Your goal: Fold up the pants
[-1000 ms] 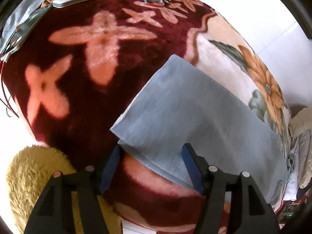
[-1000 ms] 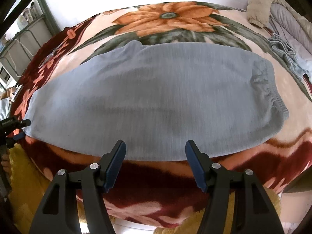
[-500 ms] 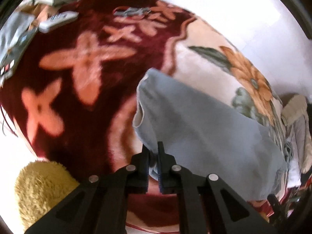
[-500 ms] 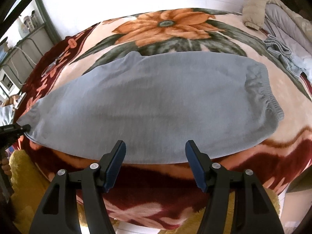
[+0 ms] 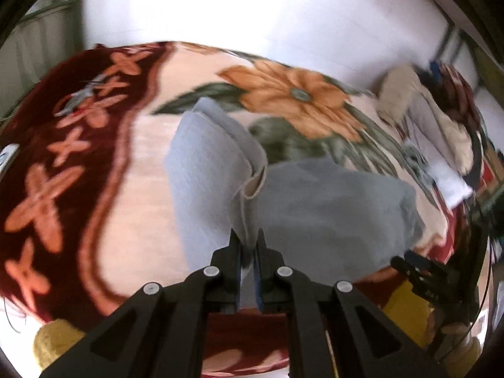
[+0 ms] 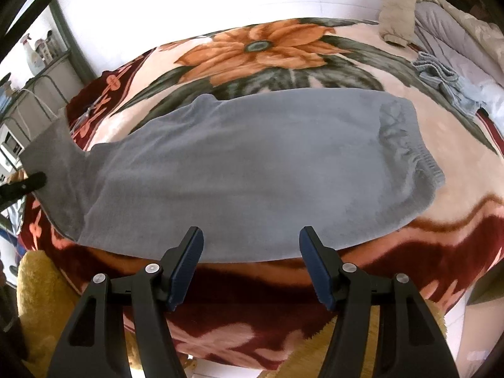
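Grey pants lie lengthwise across a floral blanket, folded in half, waistband to the right. My left gripper is shut on the cuff end of the pants and holds it lifted off the blanket, so the legs curl up and over. In the right wrist view that raised cuff hangs at the far left, with the left gripper's tip on it. My right gripper stands open just in front of the pants' near edge, nothing between its fingers.
A heap of other clothes lies at the blanket's far right, with a small pale blue garment beside it. A yellow plush rug sits below the bed's near edge. A metal rack stands at the far left.
My left gripper shut on the pants' cuff, then lifted it and carried it toward the waistband, rolling as it went. The right gripper stayed open and still.
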Action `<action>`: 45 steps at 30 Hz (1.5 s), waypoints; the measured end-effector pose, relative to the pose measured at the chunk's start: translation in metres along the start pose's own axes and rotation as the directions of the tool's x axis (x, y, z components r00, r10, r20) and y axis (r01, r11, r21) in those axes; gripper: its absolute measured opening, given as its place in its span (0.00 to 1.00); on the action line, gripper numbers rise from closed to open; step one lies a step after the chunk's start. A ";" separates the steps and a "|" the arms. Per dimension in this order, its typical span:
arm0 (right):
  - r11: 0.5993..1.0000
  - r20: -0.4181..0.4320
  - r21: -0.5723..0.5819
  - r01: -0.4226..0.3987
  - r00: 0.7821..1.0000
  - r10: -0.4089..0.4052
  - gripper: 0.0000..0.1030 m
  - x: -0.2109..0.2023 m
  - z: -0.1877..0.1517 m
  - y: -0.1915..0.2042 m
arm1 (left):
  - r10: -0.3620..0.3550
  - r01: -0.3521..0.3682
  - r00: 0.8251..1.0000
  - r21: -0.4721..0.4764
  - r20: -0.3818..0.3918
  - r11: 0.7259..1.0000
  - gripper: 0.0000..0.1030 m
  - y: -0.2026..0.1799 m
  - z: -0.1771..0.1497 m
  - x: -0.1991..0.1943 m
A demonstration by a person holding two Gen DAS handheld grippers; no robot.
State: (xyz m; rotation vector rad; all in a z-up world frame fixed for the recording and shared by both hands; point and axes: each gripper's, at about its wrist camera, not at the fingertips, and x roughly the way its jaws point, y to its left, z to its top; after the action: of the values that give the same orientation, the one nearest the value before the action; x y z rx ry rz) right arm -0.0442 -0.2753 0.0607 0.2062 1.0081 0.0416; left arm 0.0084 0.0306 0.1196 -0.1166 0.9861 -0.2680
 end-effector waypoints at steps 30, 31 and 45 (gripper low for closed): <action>1.000 -0.026 0.000 -0.004 1.000 0.004 0.63 0.010 -0.002 0.000 | -0.142 0.146 0.986 0.053 -0.086 0.988 0.33 -0.018 0.013 0.048; 1.000 -0.031 -0.007 -0.001 1.000 0.001 0.63 0.011 -0.003 0.002 | -0.137 0.141 0.987 0.043 -0.080 0.989 0.29 -0.011 0.019 0.056; 1.000 -0.103 -0.016 0.006 0.995 -0.007 0.63 0.033 -0.004 0.001 | -0.098 0.092 0.989 -0.058 -0.114 0.994 0.10 0.038 0.027 0.119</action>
State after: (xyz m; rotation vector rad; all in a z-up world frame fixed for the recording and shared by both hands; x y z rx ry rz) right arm -0.0300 -0.2691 0.0312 0.1877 1.1112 0.0550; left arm 0.0995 0.0331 0.0301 -0.1985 1.1059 -0.3392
